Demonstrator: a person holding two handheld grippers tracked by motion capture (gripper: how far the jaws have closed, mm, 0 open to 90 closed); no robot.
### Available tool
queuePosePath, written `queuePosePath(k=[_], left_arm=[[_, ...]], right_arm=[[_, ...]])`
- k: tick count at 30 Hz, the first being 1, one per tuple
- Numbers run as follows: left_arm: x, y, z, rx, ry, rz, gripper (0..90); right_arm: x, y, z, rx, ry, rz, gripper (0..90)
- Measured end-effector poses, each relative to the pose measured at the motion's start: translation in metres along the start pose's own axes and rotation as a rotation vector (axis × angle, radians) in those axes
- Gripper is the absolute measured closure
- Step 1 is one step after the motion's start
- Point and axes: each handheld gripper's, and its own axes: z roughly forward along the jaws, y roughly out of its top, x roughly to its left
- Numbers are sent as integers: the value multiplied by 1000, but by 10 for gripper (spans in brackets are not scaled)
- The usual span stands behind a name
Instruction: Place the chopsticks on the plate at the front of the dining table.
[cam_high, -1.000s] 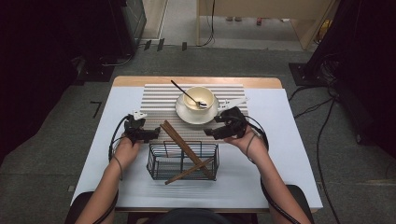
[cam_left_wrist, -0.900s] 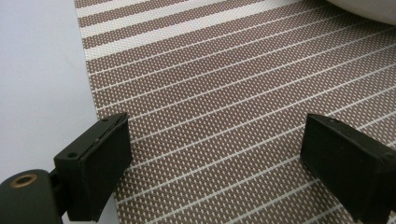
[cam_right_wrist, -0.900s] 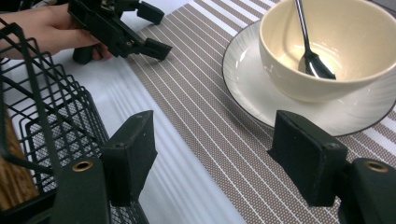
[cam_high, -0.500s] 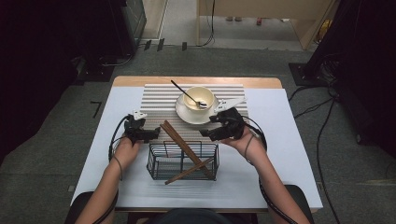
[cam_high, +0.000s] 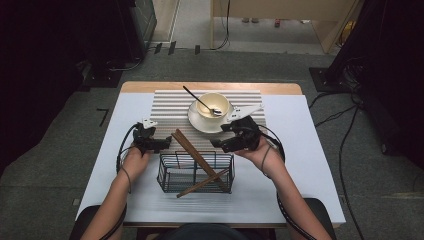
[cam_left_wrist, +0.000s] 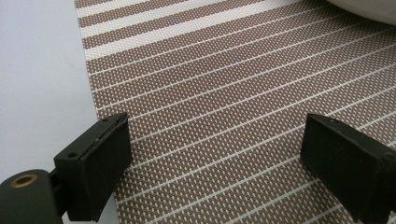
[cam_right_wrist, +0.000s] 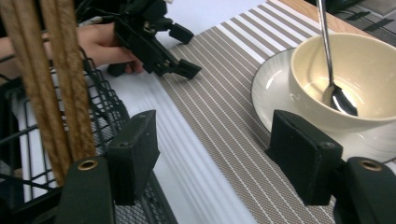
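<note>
So at that point my left gripper (cam_high: 162, 143) was parked on the left edge of the brown-and-cream striped woven placemat (cam_high: 175, 107), jaws spread wide with nothing but mat between them. Just right of it sat the black wire basket (cam_high: 195, 172) at the front of the white desk (cam_high: 310, 150), with the pair of long brown wooden chopsticks (cam_high: 197, 156) leaning out of it toward the back left, and one more brown stick (cam_high: 202, 183) lying crosswise low in the basket.

Further right, my right gripper (cam_high: 216, 143) hung above the mat, between the basket's back corner and the cream saucer (cam_high: 197, 120). Its jaws were released too, empty, with the chopsticks up close on one side of its own view and the bowl on the other. On the saucer sat the cream ceramic bowl (cam_high: 215, 105) with the metal spoon (cam_high: 200, 102) still resting inside, handle poking out the back left.

My guess: chopsticks sorted into the basket, done. Spoon hadn't been touched, bowl and saucer were still on the mat. So I'd call it maybe halfway, with the spoon looking like the next grab.
</note>
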Motion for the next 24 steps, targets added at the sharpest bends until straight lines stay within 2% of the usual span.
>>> queuePosePath(k=[13,24], left_arm=[[0,0,0,-1,0,0,90],[0,0,0,-1,0,0,90]], right_arm=[[13,5,-1,-11,27,-33,341],[27,8,0,-8,73,-60,363]])
